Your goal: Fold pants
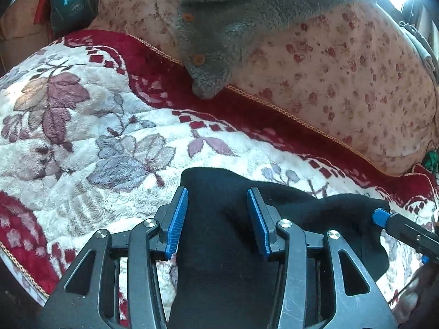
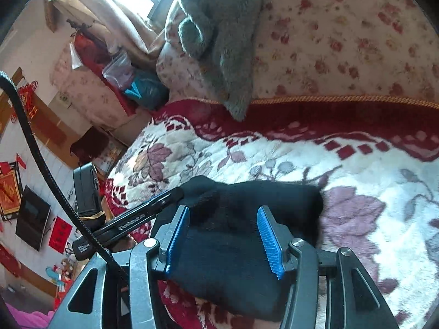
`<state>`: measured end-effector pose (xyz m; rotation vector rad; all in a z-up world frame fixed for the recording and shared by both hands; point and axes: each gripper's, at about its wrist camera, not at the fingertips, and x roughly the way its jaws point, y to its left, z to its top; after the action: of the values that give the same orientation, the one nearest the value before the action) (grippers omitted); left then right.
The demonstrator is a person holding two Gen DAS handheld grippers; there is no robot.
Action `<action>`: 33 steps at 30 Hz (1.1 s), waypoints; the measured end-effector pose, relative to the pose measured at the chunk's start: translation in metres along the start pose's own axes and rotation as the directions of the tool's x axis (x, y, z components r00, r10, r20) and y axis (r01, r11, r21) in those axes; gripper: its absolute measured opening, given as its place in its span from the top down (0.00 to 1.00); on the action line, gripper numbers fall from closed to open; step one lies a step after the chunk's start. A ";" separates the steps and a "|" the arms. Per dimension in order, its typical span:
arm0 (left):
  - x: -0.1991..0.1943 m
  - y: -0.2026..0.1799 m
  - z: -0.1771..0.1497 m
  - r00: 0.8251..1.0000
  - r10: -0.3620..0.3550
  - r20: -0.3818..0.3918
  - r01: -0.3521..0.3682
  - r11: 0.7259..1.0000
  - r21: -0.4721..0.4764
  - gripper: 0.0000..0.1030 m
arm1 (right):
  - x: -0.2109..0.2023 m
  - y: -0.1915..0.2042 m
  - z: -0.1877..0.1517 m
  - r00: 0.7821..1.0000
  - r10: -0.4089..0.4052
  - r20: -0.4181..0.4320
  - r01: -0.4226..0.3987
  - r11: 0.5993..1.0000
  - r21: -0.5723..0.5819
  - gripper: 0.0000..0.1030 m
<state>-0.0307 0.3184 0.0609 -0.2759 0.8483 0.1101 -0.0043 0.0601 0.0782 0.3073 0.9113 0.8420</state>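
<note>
Plush bedding fills both views: a white blanket (image 1: 82,126) with purple leaves and a dark red border, and on it, nearest the cameras, the black pants (image 1: 219,219), gathered into a short, thick bundle rather than lying at full length. Seen from the left wrist, the left gripper (image 1: 217,222) stands spread over the pants, its blue pads on either side of the cloth with a clear gap to each, so nothing is pinched; the cloth runs down between the fingers and out of view below. To its right the tip of the right gripper (image 1: 381,216) sits at the pants' far edge. From the right wrist, the right gripper (image 2: 222,235) is likewise spread above the bundle, the pads apart and the fabric lying flat beneath them, not clamped; the left gripper's dark finger (image 2: 153,205) reaches in against the bundle's left corner. Judging from how compact the pants look, with rounded doubled edges and no legs trailing out, at least one fold seems to be made and both tools have let go; whether another fold is due, or only smoothing, I cannot tell, since the near part is hidden by the fingers. Farther off, past the gold-corded red border, a floral quilt (image 1: 343,68) rises with a grey fleece garment (image 1: 219,35) draped over it, apart from the pants and untouched.
</note>
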 end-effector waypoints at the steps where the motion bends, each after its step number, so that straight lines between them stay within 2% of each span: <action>1: 0.002 0.000 0.001 1.000 0.001 -0.002 -0.001 1.000 0.000 0.58 | -0.002 0.003 0.000 1.000 -0.008 0.007 0.008 1.000 -0.007 0.52; 3: 0.005 0.000 0.001 1.000 0.001 0.000 -0.001 1.000 -0.001 0.57 | -0.001 0.007 0.002 1.000 0.020 0.006 -0.020 1.000 -0.024 0.52; 5: 0.008 0.001 0.002 1.000 0.002 -0.002 -0.002 1.000 -0.007 0.55 | 0.009 0.009 0.003 0.999 0.027 -0.038 -0.029 0.999 -0.039 0.52; 10: 0.010 0.003 0.001 1.000 -0.007 -0.003 0.007 1.000 -0.029 0.54 | 0.036 -0.008 -0.007 0.996 -0.031 -0.084 0.029 0.999 -0.030 0.52; 18: -0.009 0.001 -0.005 1.000 0.011 0.007 -0.011 0.999 -0.045 0.54 | 0.026 0.000 -0.007 0.997 -0.026 -0.077 0.023 0.999 -0.041 0.51; 21: -0.021 -0.003 -0.010 0.999 0.032 0.021 -0.031 0.999 -0.029 0.54 | 0.018 0.007 -0.011 0.998 -0.034 -0.061 0.031 0.998 -0.046 0.46; 26: -0.039 -0.015 -0.025 0.995 0.089 0.053 -0.090 0.996 0.011 0.54 | 0.002 0.019 -0.019 0.998 -0.051 -0.024 0.049 0.996 -0.071 0.46; 33: -0.062 -0.026 -0.044 0.992 0.097 0.077 -0.100 0.994 0.037 0.54 | -0.013 0.031 -0.032 0.996 -0.089 0.007 0.090 0.991 -0.102 0.45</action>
<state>-0.0981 0.2815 0.0853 -0.1908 0.7885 0.1938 -0.0495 0.0671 0.0840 0.1769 0.8697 0.8023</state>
